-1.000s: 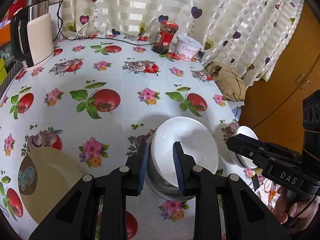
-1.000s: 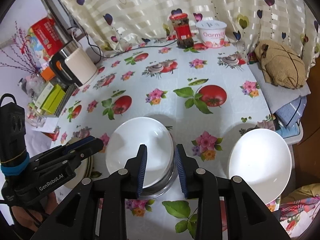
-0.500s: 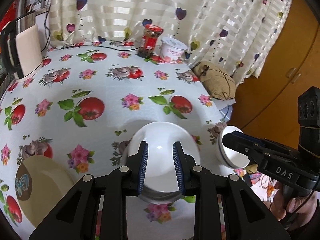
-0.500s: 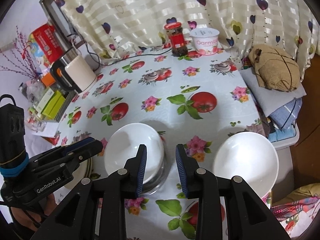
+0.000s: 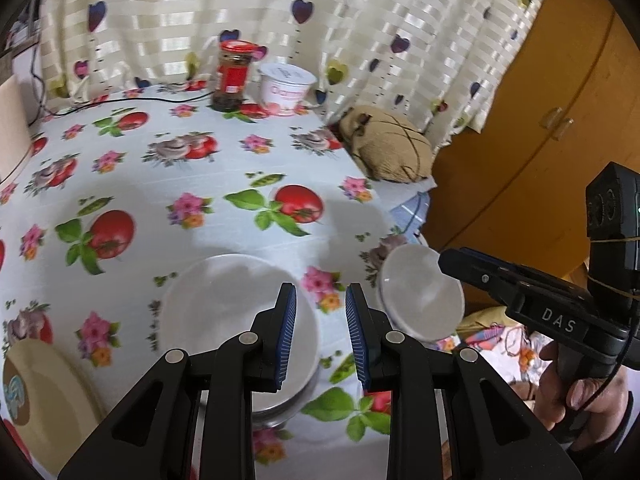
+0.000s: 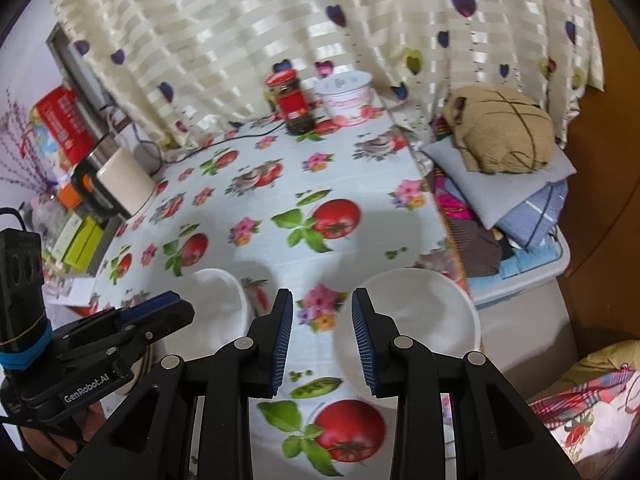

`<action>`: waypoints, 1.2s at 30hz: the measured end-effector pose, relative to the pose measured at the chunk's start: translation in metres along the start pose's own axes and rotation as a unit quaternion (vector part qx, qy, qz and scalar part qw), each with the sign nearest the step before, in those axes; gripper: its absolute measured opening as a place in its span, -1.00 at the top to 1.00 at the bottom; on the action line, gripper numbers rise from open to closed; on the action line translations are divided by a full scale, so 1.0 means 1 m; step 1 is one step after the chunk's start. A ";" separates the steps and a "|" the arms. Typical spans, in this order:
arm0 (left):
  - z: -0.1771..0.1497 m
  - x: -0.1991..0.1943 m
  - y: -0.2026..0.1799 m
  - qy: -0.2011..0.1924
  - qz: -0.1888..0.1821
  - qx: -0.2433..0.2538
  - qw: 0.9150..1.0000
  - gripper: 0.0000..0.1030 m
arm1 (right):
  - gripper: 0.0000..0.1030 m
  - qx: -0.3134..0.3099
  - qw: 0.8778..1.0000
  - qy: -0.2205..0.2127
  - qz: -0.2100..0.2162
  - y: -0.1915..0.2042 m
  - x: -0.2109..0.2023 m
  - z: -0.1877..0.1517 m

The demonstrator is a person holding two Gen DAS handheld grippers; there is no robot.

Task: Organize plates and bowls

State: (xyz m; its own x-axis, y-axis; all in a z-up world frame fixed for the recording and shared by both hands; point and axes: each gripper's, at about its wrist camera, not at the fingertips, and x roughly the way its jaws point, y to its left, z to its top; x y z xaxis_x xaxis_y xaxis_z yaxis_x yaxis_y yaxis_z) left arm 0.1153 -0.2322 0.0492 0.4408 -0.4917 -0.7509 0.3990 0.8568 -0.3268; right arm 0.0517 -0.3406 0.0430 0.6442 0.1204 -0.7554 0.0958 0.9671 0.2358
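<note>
A white bowl (image 5: 224, 304) sits stacked in a metal bowl (image 5: 276, 408) on the flowered tablecloth (image 5: 200, 184), just left of my left gripper (image 5: 320, 316). That gripper is open with nothing between its fingers. A second white bowl (image 5: 420, 296) stands at the table's right edge, and a beige plate (image 5: 36, 392) lies at the lower left. My right gripper (image 6: 322, 336) is open and empty, hanging over the cloth between the stack (image 6: 220, 300) and the right bowl (image 6: 416, 316). The left gripper (image 6: 176, 306) hides part of the stack there.
A red-lidded jar (image 5: 232, 76) and a white tub (image 5: 286, 88) stand at the back by the curtain. A kettle (image 6: 120, 184) and boxes crowd the far left. A brown bundle (image 6: 500, 132) on folded cloths and a wooden cabinet (image 5: 540, 120) lie right of the table.
Both grippers have slid to the right and pulled back from the bowl stack, which earlier sat between the fingers. The right jaws stand slightly wider.
</note>
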 end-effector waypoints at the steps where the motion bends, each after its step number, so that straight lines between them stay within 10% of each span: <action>1: 0.001 0.004 -0.004 0.003 -0.004 0.002 1.000 0.48 | 0.41 0.003 1.000 -0.001 -0.003 -0.004 -0.001 0.000; 36: -0.006 0.095 -0.051 0.085 -0.031 0.026 0.996 0.48 | 0.42 0.089 0.995 0.032 -0.038 -0.095 0.022 -0.033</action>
State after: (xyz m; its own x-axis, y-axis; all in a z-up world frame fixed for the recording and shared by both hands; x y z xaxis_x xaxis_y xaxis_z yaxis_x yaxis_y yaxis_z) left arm 0.1319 -0.3217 -0.0087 0.2734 -0.5056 -0.8183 0.4636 0.8147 -0.3484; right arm 0.0317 -0.4226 -0.0163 0.5817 0.0683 -0.8105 0.2783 0.9196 0.2773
